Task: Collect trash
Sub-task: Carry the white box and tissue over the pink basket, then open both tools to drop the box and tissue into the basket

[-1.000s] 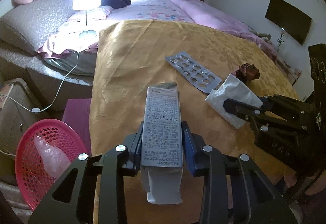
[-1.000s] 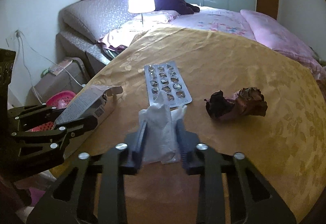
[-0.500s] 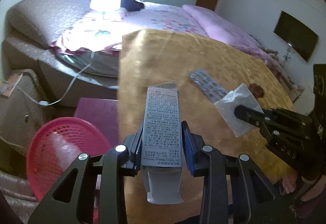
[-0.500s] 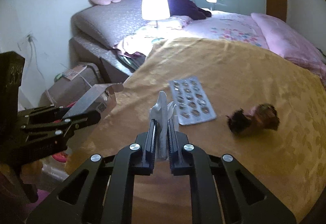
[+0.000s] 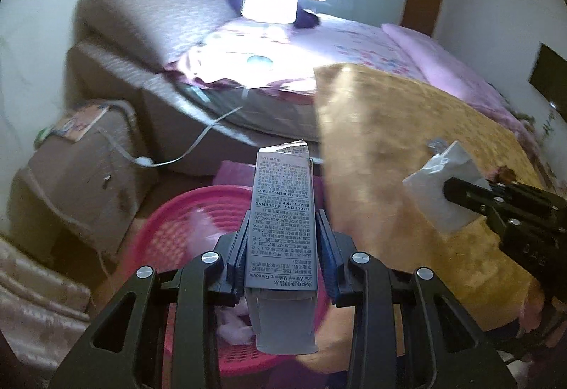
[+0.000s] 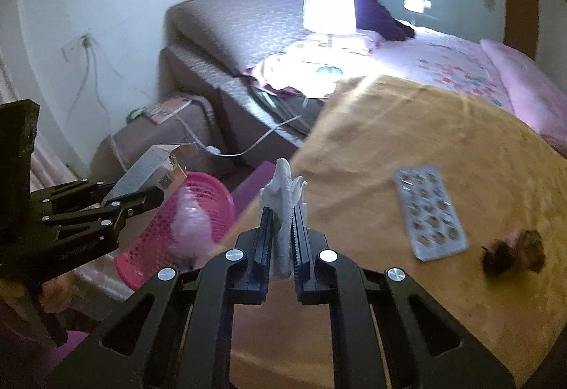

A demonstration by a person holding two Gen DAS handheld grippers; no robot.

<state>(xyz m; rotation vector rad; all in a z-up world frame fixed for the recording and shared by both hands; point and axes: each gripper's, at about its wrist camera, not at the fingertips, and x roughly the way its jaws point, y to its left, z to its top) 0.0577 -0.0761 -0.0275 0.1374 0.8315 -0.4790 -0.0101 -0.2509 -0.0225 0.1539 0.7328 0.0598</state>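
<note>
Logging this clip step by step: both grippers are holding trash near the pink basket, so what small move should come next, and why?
Probably open the left gripper and drop the makeup remover box. In the left wrist view the box hangs over the pink basket, jaws shut on it. The right gripper, shut on the crumpled tissue, sits at the edge of the gold bedspread, beside the basket, so it would follow.

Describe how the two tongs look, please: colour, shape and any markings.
Both tongs are matt black, with open triangular frames and round silver screws. The left tongs carry blue ribbed pads; the right tongs have dark ribbed pads. Faint embossed letters show on the sides, too blurred to read. No cables or sleeves are visible.
</note>
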